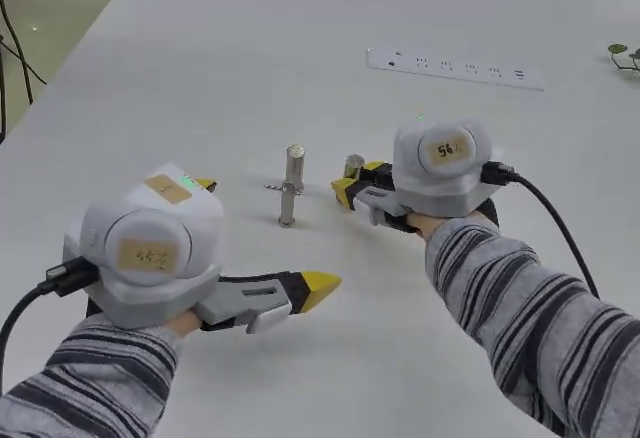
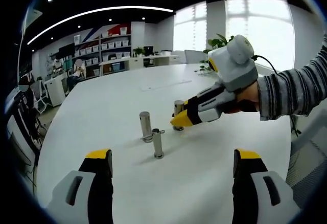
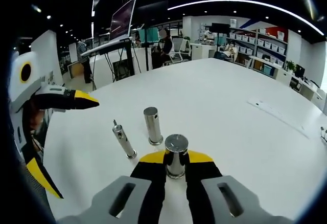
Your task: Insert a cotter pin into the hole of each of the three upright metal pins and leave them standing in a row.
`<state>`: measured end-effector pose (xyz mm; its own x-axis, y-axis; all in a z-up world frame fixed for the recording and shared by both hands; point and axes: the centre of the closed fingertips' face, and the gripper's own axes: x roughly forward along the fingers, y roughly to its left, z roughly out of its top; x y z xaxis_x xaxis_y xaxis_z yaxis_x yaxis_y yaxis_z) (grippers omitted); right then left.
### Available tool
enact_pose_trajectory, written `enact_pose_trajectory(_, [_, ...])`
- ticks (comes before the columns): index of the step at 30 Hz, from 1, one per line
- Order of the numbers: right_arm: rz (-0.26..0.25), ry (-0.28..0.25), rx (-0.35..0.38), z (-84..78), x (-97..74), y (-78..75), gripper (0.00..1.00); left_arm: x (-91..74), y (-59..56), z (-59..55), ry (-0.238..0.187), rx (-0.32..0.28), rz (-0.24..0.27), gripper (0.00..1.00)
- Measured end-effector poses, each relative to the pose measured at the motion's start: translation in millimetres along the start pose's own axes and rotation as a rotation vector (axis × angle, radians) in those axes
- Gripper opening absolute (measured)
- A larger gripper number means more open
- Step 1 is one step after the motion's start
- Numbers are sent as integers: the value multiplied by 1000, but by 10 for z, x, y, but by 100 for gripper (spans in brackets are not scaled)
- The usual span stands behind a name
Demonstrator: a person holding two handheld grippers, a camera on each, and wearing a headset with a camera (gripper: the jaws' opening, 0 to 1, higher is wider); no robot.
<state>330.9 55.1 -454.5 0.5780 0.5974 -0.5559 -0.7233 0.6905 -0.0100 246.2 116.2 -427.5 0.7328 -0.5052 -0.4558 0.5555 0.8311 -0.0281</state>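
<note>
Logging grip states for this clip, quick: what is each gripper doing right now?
Left gripper: open, holding nothing.
Right gripper: shut on an upright metal pin.

Your first pin [image 2: 158, 144] stood upright with a cotter pin [image 1: 278, 188] through its top, a bare pin [image 2: 145, 124] upright just beside it. Your third pin [image 3: 176, 151] stood clamped in the right gripper [image 3: 176, 158].

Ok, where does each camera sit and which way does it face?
Head view: on the headset, looking down at the table; both striped sleeves, left gripper and right gripper show.
Left gripper view: looks along its open jaws at three upright metal pins; right gripper shows at right.
Right gripper view: looks along jaws shut on one pin.
Shared: both gripper views show all three pins.
</note>
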Motion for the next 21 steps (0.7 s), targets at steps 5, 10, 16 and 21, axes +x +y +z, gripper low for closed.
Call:
enact_pose_trajectory(5, [-20,6,13,-79,-115,-26,9,-11,18,21,-9,-9,5,98])
enact_pose_trajectory(10, [-38,22,20,-194,-238,15,9,-14,22,41,-15,-2,9,98])
enact_pose_trajectory(16, [-73,40,35,-362,-359,46,9,-10,4,7,3,1,9,96])
enact_pose_trajectory(21, [-92,39,67,-439,-441,92,9,-1,-18,9,4,7,3,96])
